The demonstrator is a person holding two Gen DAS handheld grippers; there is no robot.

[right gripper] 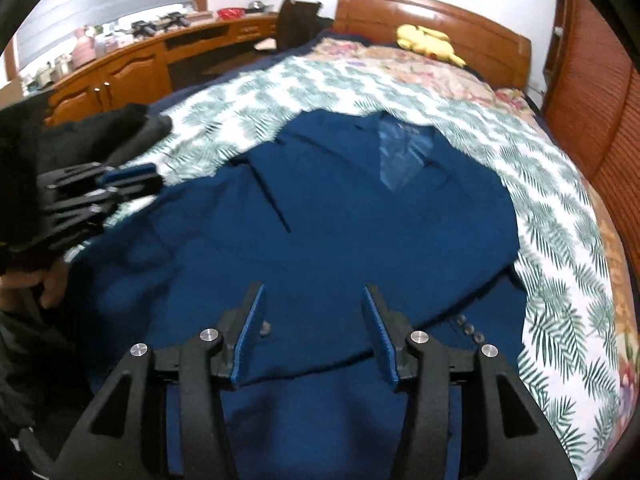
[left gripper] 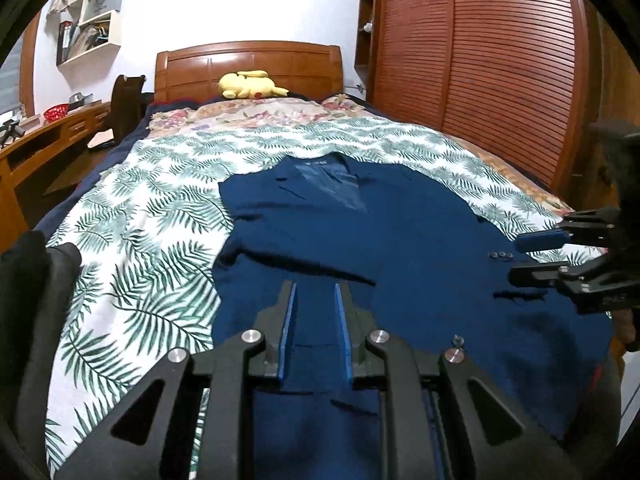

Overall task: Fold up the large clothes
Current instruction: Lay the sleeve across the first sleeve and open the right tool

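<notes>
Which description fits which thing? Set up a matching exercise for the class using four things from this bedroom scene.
Things:
1. blazer
2. plush toy
3. bedspread
4. headboard

Descriptions:
A. yellow, lying by the pillows
B. dark blue, spread flat on the bed
C. brown wood, against the wall
D. white with green leaf print

Pairs: 1-B, 2-A, 3-D, 4-C

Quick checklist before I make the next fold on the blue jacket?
1. Jacket flat on the bed: ok, minor creases.
2. Collar toward the headboard: ok.
3. Right gripper open, nothing pinched: ok.
4. Left gripper free of cloth: cannot tell.
5. Sleeve buttons lying on top: ok.
6. Black clothes clear of the jacket: ok.
</notes>
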